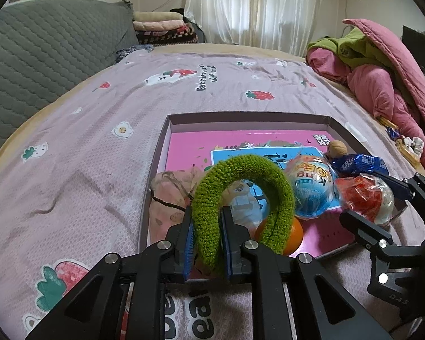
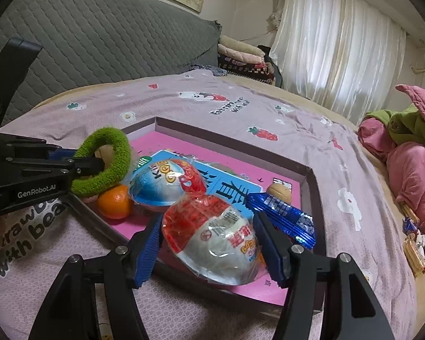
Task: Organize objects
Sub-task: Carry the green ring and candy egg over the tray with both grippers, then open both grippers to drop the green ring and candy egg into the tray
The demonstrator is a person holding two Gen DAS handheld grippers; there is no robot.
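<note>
Left tongs [image 1: 206, 243] clamp a soft, squashy green ring [image 1: 240, 195] over the tray [image 1: 249, 119] on the bed; right tongs [image 2: 209, 243] grip a light, crinkly, slippery wrapped egg [image 2: 212, 238] at its widest part

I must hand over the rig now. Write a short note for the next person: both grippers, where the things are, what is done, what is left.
Left gripper: shut on the green ring, held above the tray's near left corner.
Right gripper: shut on the red egg, at the tray's near edge.
In the tray: blue egg, orange, walnut, blue wrapper.
Pink cloth lies over the tray's left rim.
Done: those four are in the tray.
Left: probably to set down ring and red egg, then tidy the cloth.
</note>
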